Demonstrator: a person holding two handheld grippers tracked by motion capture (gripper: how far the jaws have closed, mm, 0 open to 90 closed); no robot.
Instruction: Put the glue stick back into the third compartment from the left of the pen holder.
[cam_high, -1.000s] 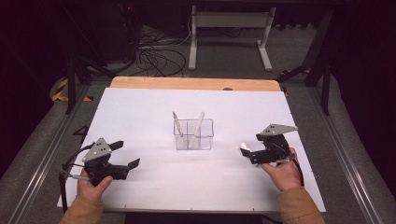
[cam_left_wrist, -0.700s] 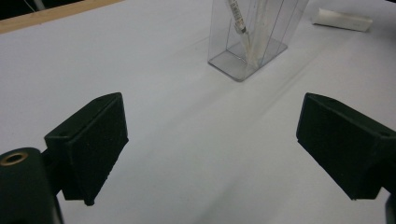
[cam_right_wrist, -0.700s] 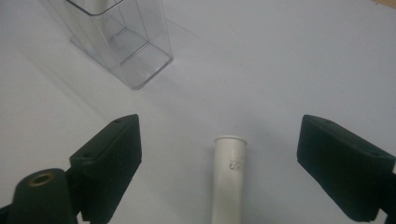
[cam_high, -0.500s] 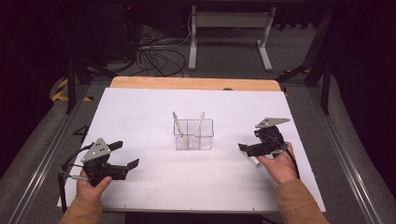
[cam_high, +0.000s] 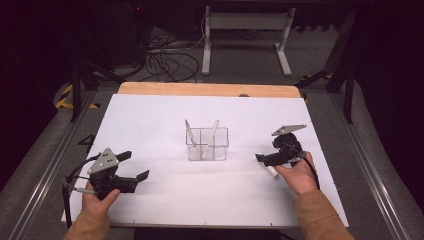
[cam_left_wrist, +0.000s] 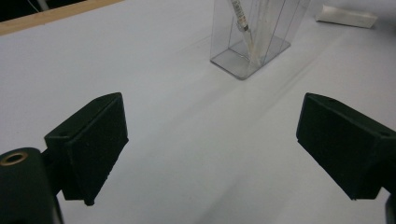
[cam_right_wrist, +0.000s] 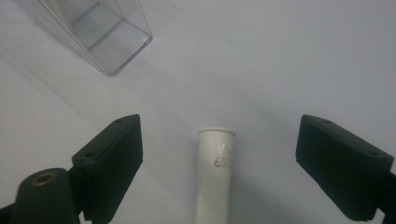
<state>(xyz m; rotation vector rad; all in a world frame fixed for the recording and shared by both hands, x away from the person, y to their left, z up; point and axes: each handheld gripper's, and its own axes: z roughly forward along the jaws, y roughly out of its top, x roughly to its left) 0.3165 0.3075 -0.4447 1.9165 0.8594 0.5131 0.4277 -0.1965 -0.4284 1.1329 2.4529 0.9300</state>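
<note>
While the right gripper (cam_right_wrist: 219, 158) stands open around the white tube (cam_right_wrist: 215, 177) on the counter (cam_high: 150, 125), the left gripper (cam_left_wrist: 210, 149) waits open; the tube seems light, stiff, smooth: take its middle.

Both hands rest low, left tool (cam_high: 131, 170) and right tool (cam_high: 264, 159) gaping wide.

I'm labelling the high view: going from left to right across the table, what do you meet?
Left gripper → clear pen holder with two pens → right gripper, jaws open over a white tube.
</note>
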